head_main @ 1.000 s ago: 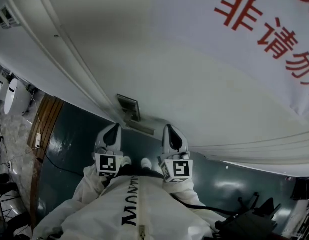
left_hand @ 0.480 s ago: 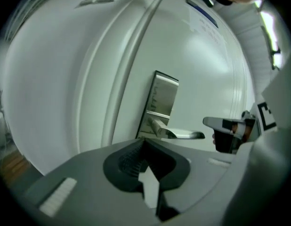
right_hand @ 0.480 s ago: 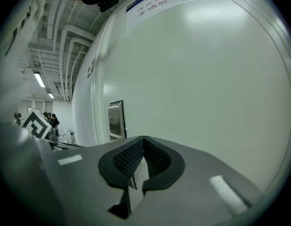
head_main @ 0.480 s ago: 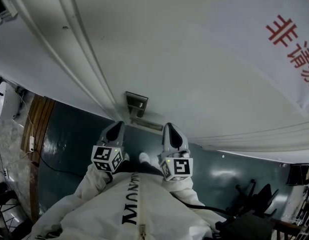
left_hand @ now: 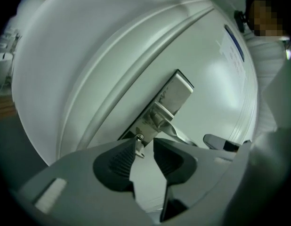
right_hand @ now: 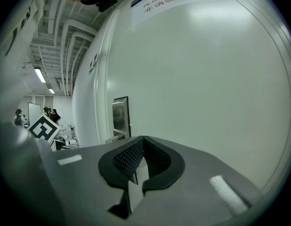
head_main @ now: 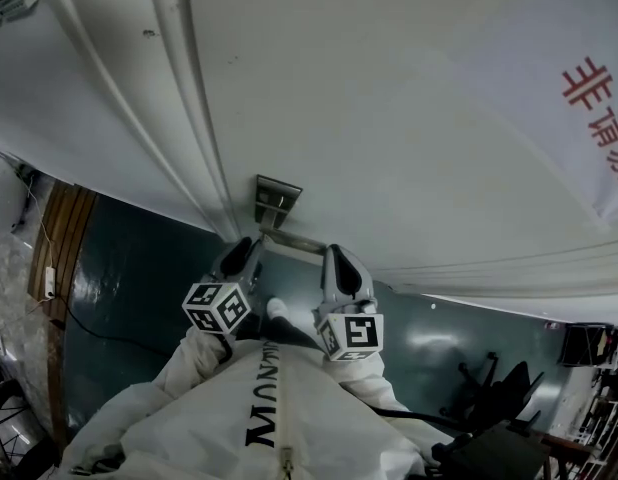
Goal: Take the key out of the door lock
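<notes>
White door [head_main: 389,118] fills most of the head view. Dark green floor [head_main: 139,278] runs below it, and a sign with red characters [head_main: 599,108] sits at 2 o'clock.

Key [left_hand: 139,144]: small metal piece, not out yet. It sticks out of the lower end of the lock plate [left_hand: 176,91], just under the lever handle [left_hand: 160,119], at roughly 6 o'clock of the plate in the left gripper view.

Left gripper [left_hand: 145,142]: jaws are opening with the key between them. The key sits right at the tip of the 9 o'clock pad, with a clear gap to the 3 o'clock pad, so it is released and not clamped. I can't tell whether the key actually touches that near pad.

Right gripper [right_hand: 143,140]: jaws are closed tip to tip with nothing in them. It sits at 3 o'clock of the left gripper, close beside it and aimed at bare door. From this gripper's view the lock plate is at about 10 o'clock of its jaws, well clear.

Both grippers are held out in front of the person's white suit [head_main: 269,418], with the marker cubes facing the head camera.
</notes>
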